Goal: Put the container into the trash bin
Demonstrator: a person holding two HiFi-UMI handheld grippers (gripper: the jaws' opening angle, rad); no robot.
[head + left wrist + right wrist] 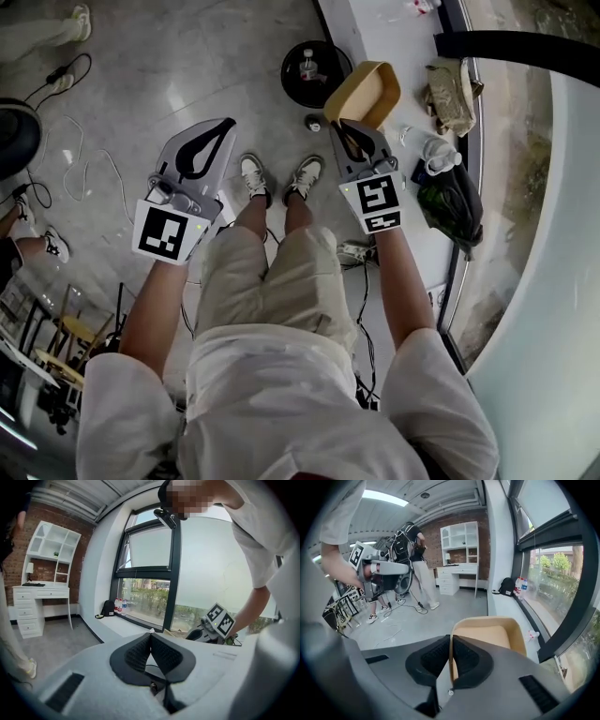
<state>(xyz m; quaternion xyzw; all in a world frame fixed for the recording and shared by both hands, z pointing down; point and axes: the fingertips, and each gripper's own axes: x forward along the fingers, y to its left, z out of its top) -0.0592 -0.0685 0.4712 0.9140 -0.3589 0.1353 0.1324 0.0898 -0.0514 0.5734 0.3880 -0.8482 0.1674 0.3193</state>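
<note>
- My right gripper is clamped on one wall of the tan container, upper centre-right in the head view.
- The black trash bin sits on the floor just left of the container, so the right hand is nearer.
- My left gripper, centre-left, is closed on nothing.
- A bottle lies in the bin, and I see nothing in the way.

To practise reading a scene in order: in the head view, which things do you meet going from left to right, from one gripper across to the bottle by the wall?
left gripper → left shoe → right shoe → right gripper → plastic bottle
</note>
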